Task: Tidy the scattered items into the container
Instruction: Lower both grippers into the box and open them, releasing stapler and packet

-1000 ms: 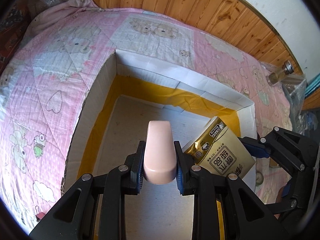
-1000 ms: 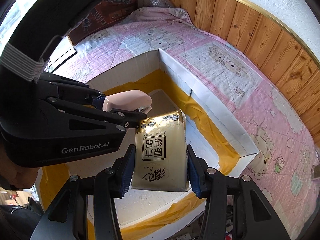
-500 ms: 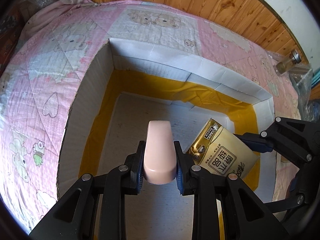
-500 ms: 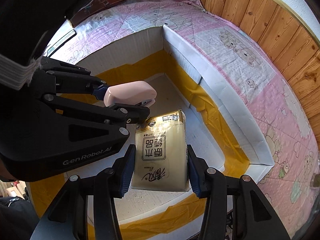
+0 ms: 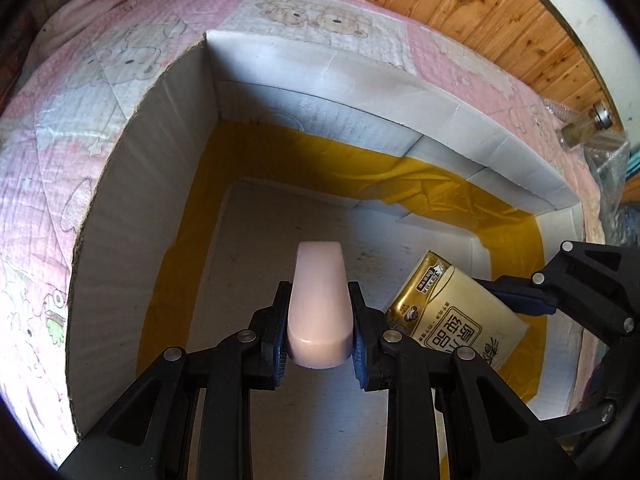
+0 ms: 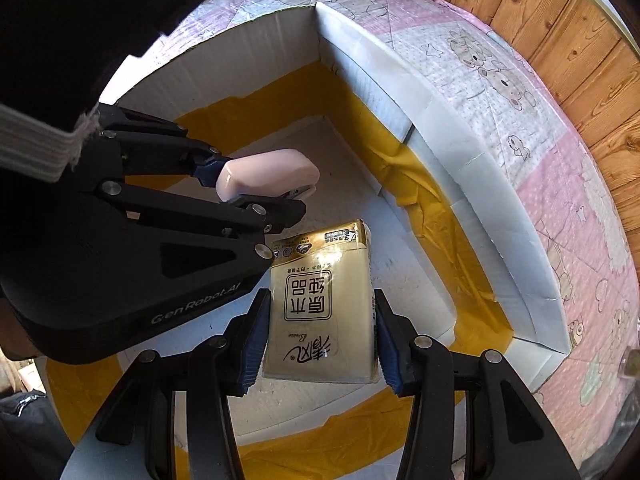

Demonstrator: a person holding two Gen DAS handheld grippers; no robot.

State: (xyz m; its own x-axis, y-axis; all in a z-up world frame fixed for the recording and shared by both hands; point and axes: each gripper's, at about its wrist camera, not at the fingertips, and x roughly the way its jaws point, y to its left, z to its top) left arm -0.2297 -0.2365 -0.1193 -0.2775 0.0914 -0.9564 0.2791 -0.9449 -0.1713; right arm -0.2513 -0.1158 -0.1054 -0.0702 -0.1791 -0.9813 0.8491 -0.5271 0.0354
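We hold both tools down inside the white box [image 5: 140, 184], which sits on a pink cartoon quilt [image 5: 80, 80] with yellow tape [image 5: 400, 176] around its floor edges. Our left gripper [image 5: 319, 332] is clamped on a pale pink stapler-like case [image 5: 318, 304], its far end pointing toward twelve o'clock over the bare box floor. At three o'clock from it, our right gripper [image 6: 320, 344] squeezes a gold tissue pack [image 6: 320, 312] by its two long sides, the pack tilted toward the left tool. In the right wrist view the pink case sits at ten o'clock of the pack, just beside it. Wooden panelling [image 5: 500, 20] runs behind the bed.
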